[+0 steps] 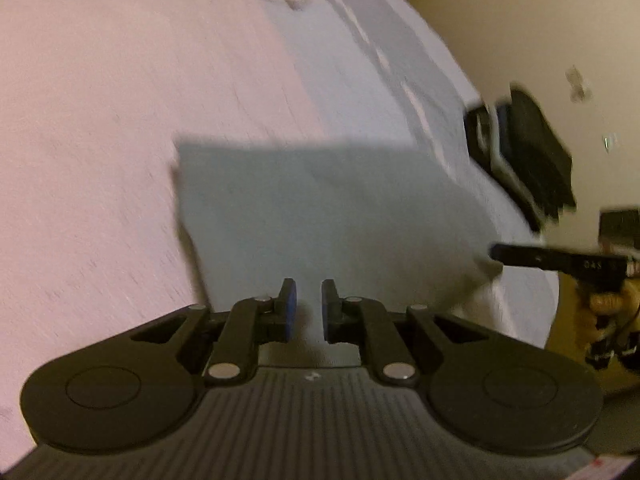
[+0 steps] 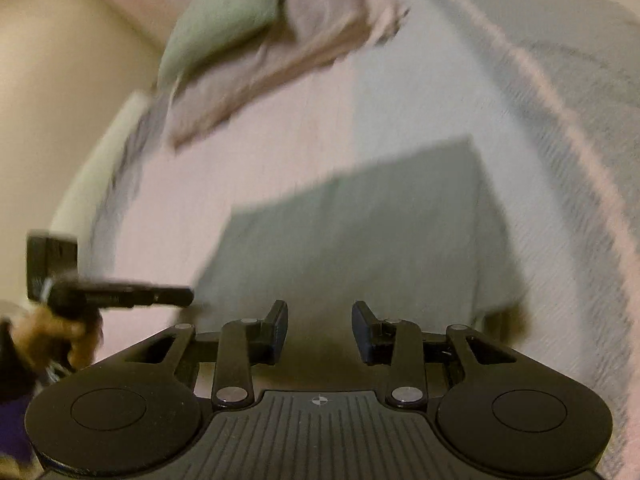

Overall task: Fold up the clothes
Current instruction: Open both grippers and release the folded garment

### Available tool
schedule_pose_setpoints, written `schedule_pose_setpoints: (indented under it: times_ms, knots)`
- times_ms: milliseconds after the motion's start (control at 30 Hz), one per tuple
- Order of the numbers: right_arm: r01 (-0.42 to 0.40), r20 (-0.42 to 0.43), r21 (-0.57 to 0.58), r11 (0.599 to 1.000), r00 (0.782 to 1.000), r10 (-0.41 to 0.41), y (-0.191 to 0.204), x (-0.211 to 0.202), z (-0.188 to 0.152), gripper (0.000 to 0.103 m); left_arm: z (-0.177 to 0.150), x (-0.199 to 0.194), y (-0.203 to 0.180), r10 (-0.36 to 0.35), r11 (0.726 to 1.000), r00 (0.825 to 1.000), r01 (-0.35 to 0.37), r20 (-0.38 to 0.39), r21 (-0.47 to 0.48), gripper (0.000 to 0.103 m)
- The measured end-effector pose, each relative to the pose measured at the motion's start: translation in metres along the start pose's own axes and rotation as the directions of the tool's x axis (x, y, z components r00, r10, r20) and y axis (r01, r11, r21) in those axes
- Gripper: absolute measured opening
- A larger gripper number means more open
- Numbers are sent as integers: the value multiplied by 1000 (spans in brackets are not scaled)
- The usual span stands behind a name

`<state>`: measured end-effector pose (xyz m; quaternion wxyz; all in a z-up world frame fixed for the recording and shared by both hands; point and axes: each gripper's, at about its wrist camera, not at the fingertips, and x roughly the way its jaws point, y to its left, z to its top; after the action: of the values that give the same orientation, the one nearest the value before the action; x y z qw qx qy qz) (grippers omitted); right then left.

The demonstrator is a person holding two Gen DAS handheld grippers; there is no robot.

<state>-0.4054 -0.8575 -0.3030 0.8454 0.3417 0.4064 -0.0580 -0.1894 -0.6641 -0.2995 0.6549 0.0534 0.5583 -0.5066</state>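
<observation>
The pink bed (image 1: 100,140) carries a grey-green garment (image 1: 312,208) folded into a flat rectangle near its front edge; tan and green clothes (image 2: 256,52) heaped toward its far edge look unfolded. The left gripper (image 1: 308,308) is nearly closed and empty, the right gripper (image 2: 320,330) partly open and empty

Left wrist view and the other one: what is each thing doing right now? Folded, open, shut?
Grey cloth: folded into a rectangle, lying flat on the bed.
Left fingers: almost shut, holding nothing.
Right fingers: open, holding nothing.
Brown cloth: lying farther back on the bed, too blurred to tell the fold.
Green cloth: lying against the brown cloth.
Bed: covered in pink.
</observation>
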Motion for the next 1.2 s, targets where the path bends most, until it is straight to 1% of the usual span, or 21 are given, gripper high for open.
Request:
schedule_pose_setpoints:
  times_ms: [33, 100, 133, 200, 267, 300, 367, 433, 500, 567, 633, 700, 767, 833, 867, 933, 1000, 1067, 1133, 1167, 1200]
  knots:
    - [5, -17, -19, 1000, 1000, -5, -3, 11, -8, 32, -9, 9, 1, 10, 1000, 1000, -10, -25, 11, 8]
    - [29, -64, -29, 999, 997, -31, -16, 26, -17, 30, -25, 26, 10, 26, 1000, 999, -26, -40, 3, 7]
    - [37, -83, -21, 999, 996, -39, -23, 32, -22, 22, -30, 32, 17, 27, 1000, 999, -28, -42, -8, 3]
    - [45, -84, -29, 999, 995, -47, -31, 34, -28, 15, -34, 35, 25, 23, 1000, 999, -24, -33, -17, 2]
    - [61, -89, -13, 998, 994, -62, -28, 29, -24, 15, -31, 32, 24, 25, 1000, 999, -26, -37, -14, 2]
    - [77, -84, -17, 997, 993, -78, -22, 24, -21, 16, -29, 28, 20, 39, 999, 998, -39, -40, 7, 2]
    - [97, -49, -55, 994, 994, -99, -12, 13, -14, 18, -24, 18, 8, 58, 998, 998, -56, -36, 42, 2]
    - [112, -16, -60, 992, 993, -113, -9, 8, -9, 23, -20, 10, -2, 53, 996, 998, -52, -24, 72, 7]
    - [142, -6, -43, 989, 990, -143, -21, 9, -9, 23, -19, 11, -12, 40, 994, 999, -38, -23, 101, 7]
    - [131, -3, 3, 991, 991, -131, -41, 13, -9, 23, -23, 21, -14, 45, 992, 998, -40, -43, 116, 7]
    - [134, -6, 30, 991, 991, -134, -48, 15, -6, 23, -30, 30, -8, 59, 992, 996, -52, -67, 112, 7]
    - [155, 3, 45, 987, 988, -156, -42, 5, 6, 23, -28, 25, -8, 58, 993, 996, -51, -67, 104, 7]
    - [124, 66, 33, 992, 990, -126, -28, -6, 23, 26, -19, 15, -12, 67, 992, 997, -62, -43, 107, 7]
    - [134, 97, -5, 991, 986, -133, -23, -5, 44, 31, -4, 12, -15, 66, 992, 998, -64, -10, 107, 7]
    - [145, 95, -23, 989, 985, -142, -23, 0, 52, 31, 4, 12, -15, 70, 992, 997, -71, 12, 106, 7]
    - [199, 57, -63, 978, 979, -195, -30, 21, 68, 32, 21, 17, -14, 79, 990, 996, -84, 41, 117, 7]
    - [217, 12, -97, 971, 976, -217, -44, 45, 80, 32, 36, 27, -11, 114, 983, 992, -121, 56, 140, 7]
    - [227, -6, -111, 968, 973, -229, -60, 63, 92, 32, 46, 38, -4, 142, 975, 988, -149, 58, 164, 8]
    - [239, -12, -103, 966, 970, -241, -73, 75, 102, 32, 50, 55, 7, 187, 966, 982, -191, 38, 173, 7]
    - [233, -16, -91, 968, 972, -235, -80, 80, 106, 32, 51, 61, 15, 193, 966, 981, -196, 34, 167, 6]
    - [230, -22, -87, 969, 972, -233, -84, 82, 108, 32, 53, 64, 23, 181, 972, 983, -183, 30, 150, 4]
